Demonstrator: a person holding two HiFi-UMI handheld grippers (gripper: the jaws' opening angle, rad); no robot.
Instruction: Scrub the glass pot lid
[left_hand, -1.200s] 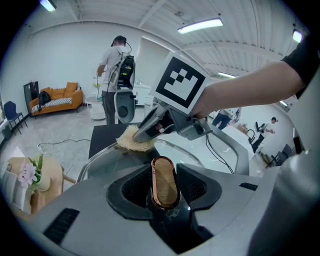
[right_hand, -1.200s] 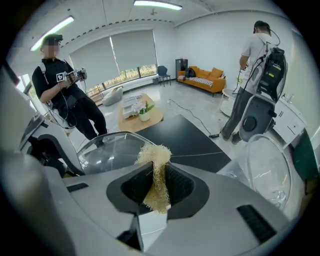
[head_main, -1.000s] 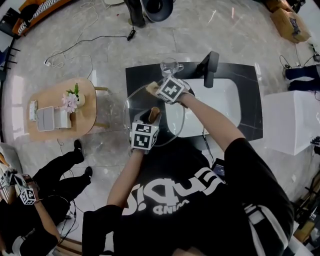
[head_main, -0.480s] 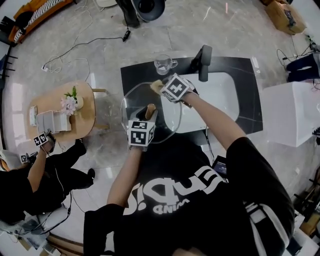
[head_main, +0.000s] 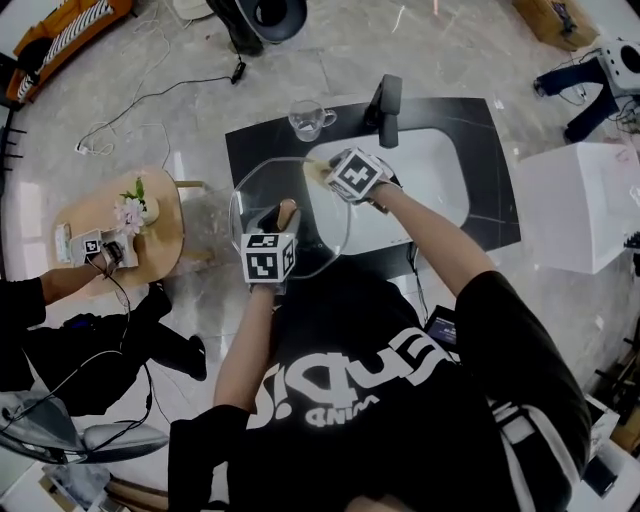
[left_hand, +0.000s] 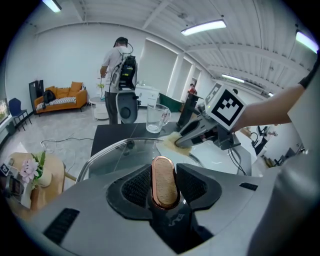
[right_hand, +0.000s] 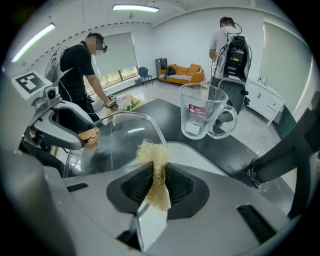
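Scrubber (right_hand: 154, 160) pinched tight in right gripper (right_hand: 159, 187), at upper-right rim of glass lid (head_main: 262, 205), frame centre. Left gripper (left_hand: 164, 189) clamps knob (left_hand: 164, 172). Risk: hard scrubbing could twist lid; knob slips, lid drops onto counter (head_main: 262, 140).

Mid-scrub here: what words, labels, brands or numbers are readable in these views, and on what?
Glass mug: red label with white print, too small to read.
Black T-shirt: large white lettering, seen upside down and creased, not reliably readable.
Marker cubes: square patterns only, no words or numbers.
Nothing else shows readable text.
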